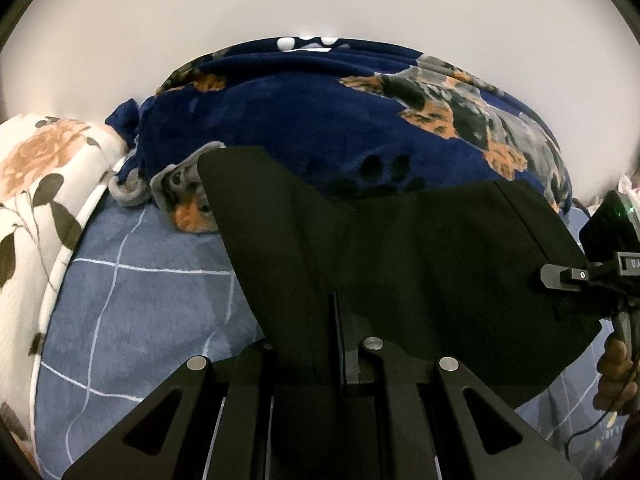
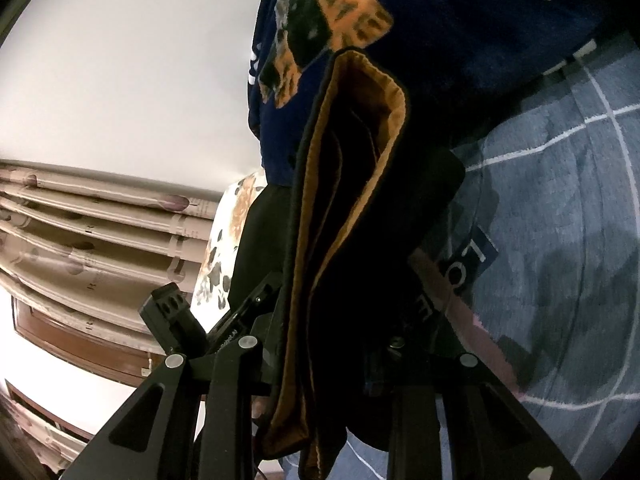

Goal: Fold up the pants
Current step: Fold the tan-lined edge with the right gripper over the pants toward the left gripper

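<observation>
Both grippers clamped on the black pants, held stretched above the blue checked sheet. Left gripper pinched fully shut on the near edge of the cloth, fabric running straight out from between its fingers. Right gripper closed on a thick bundle of layers, jaws kept partly apart by the bulk, tan lining showing along the edge that rises in front of that camera. Seen from the left wrist, right gripper gripping the far right side of the pants, with a hand on its handle below. Pants hanging in the air in front of the navy dog-print blanket, one pointed flap sticking up on the left, floral pillow further left of them. Judged from this: midway through a fold, cloth already doubled at least once and lifted for smoothing or for laying down. Next move probably calls for lowering both ends together onto the sheet in front of the blanket, keeping tension even so no layer slips, keeping the edges lined up, and letting go only once flat. Risk worth watching: thick right-hand bundle sliding loose, or the upturned flap creasing underneath.
</observation>
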`<control>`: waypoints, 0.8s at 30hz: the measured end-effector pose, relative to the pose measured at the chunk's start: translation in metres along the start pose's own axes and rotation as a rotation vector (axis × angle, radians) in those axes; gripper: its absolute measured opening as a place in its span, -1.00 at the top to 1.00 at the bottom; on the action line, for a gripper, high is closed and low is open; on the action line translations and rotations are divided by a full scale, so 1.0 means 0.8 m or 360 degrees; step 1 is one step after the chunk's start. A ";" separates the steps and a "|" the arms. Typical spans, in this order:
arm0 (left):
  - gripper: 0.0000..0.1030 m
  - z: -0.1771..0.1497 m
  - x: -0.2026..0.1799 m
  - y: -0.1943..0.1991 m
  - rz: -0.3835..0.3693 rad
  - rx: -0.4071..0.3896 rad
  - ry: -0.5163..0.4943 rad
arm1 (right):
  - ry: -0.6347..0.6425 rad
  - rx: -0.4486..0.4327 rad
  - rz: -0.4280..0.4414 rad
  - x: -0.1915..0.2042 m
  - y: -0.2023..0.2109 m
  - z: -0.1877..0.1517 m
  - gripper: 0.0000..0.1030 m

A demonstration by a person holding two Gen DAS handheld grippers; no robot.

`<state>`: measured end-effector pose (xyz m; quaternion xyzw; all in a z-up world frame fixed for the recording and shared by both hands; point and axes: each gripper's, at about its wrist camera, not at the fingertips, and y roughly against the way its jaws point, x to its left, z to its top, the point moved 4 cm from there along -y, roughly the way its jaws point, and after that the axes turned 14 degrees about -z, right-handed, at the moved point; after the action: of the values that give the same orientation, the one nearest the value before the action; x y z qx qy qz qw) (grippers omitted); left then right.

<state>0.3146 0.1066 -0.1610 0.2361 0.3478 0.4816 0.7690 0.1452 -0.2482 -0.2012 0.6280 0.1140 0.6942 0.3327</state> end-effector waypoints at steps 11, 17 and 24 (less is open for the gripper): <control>0.81 -0.013 0.019 -0.011 0.0034 0.0000 0.0038 | 0.0057 -0.0043 -0.0187 -0.010 0.007 -0.001 0.49; 0.80 -0.023 0.032 -0.018 0.0036 -0.0003 0.0059 | 0.0130 -0.0061 -0.0374 -0.010 0.002 0.000 0.50; 0.69 -0.034 0.041 -0.025 0.0043 -0.0011 0.0077 | 0.0154 -0.0092 -0.0501 -0.022 -0.007 -0.001 0.50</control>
<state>0.3151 0.1286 -0.2029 0.2263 0.3615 0.4987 0.7546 0.1462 -0.2546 -0.2187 0.5583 0.2070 0.6660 0.4493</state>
